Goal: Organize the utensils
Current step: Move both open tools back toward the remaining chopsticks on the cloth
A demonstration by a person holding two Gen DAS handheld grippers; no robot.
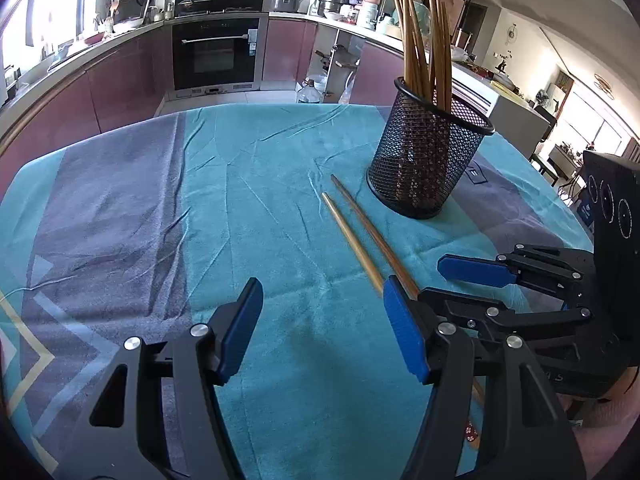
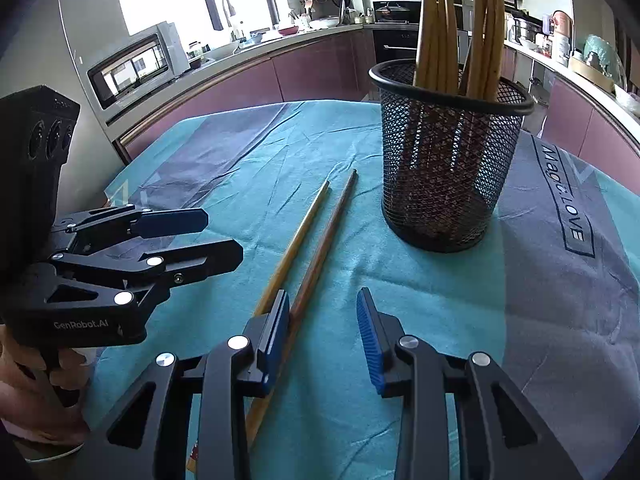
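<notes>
Two wooden chopsticks [image 1: 362,227] lie side by side on the teal cloth, pointing toward a black mesh holder [image 1: 428,160] that stands upright with several chopsticks in it. My left gripper [image 1: 320,316] is open and empty, its right finger just beside the near part of the chopsticks. My right gripper [image 2: 324,320] is open and empty; the two chopsticks [image 2: 316,224] pass under its left finger. The holder [image 2: 448,156] stands ahead and to the right of it. The right gripper also shows in the left wrist view [image 1: 440,280], the left gripper in the right wrist view [image 2: 216,232].
The table is covered by a teal and grey cloth [image 1: 248,184]. Kitchen counters, an oven [image 1: 218,56] and a microwave [image 2: 136,68] stand beyond the far edge. A hand holds the left gripper's handle [image 2: 52,372].
</notes>
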